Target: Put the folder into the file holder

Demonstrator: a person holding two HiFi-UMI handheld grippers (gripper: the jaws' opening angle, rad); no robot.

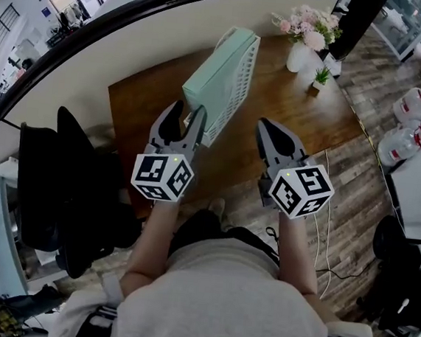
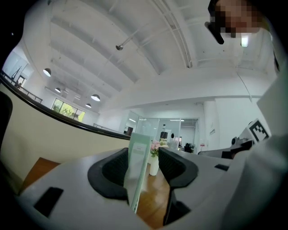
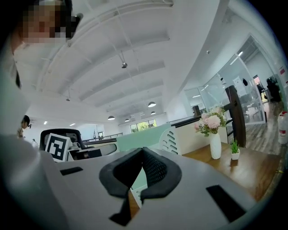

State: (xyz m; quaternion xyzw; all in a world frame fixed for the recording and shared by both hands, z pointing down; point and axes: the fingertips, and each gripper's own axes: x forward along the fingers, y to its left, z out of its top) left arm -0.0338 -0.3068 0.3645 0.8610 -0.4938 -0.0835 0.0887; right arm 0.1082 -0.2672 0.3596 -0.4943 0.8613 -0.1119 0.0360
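Grey, black-padded left claw (image 1: 190,110) and right claw (image 1: 265,126) carry black-and-white marker cubes (image 1: 163,176).

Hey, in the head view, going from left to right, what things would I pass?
Black office chair → file holder → flower vase → small potted plant → water jugs

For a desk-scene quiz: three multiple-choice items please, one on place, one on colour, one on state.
1. Where does the flower vase stand? A. on the table, right of the file holder; B. under the table; C. inside the file holder.
2. The folder is: A. red; B. mint green; C. black.
3. The right gripper has its jaws: A. wide apart; B. clamping the vase; C. together, empty.
1A: it stands near the table's far right corner. 2B: pale green shows in the head view. 3C: its pads meet.
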